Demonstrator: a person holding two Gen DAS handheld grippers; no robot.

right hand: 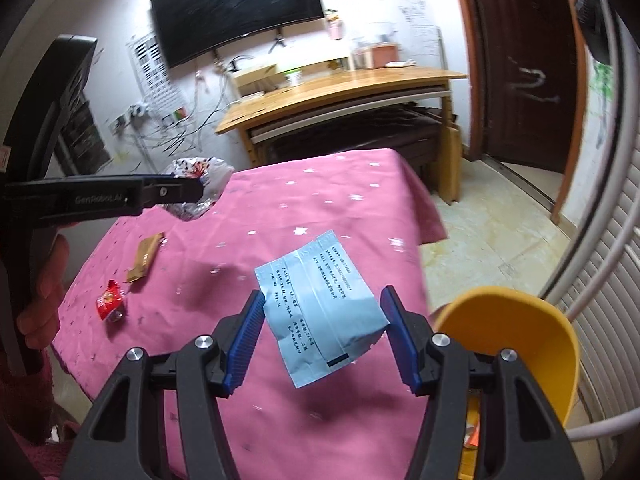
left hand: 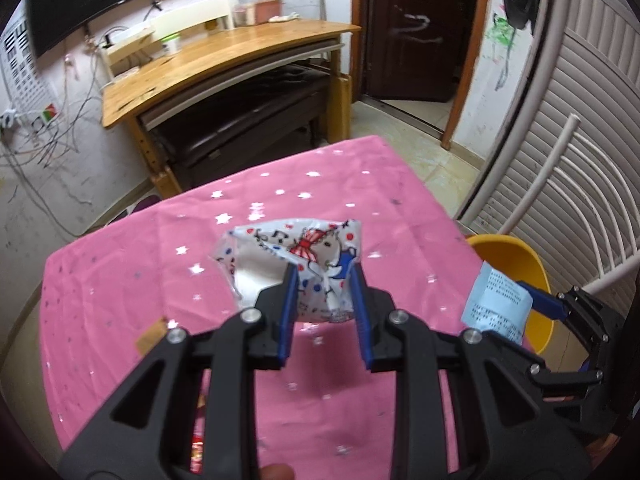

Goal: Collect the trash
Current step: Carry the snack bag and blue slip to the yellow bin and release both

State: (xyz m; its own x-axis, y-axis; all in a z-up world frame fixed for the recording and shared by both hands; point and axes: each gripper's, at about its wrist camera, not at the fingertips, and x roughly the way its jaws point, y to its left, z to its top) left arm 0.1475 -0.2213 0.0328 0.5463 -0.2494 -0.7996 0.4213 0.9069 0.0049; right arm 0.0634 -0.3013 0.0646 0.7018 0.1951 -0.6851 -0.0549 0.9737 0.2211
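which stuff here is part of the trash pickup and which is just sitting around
Part of the job:
- patterned wrapper in left gripper
- blue packet in right gripper
- brown wrapper
- red wrapper
- yellow bin

Just lying about:
- wooden desk
- wall screen
- white cup

place: lived-in home room | wall-mounted TV (right hand: 236,8) above a wooden side table (left hand: 224,60) | loose cables (left hand: 60,132) trailing down a scuffed wall | dark wooden door (left hand: 416,28) | desk under a pink star-print cloth (right hand: 320,200) | tiled floor (right hand: 492,232)
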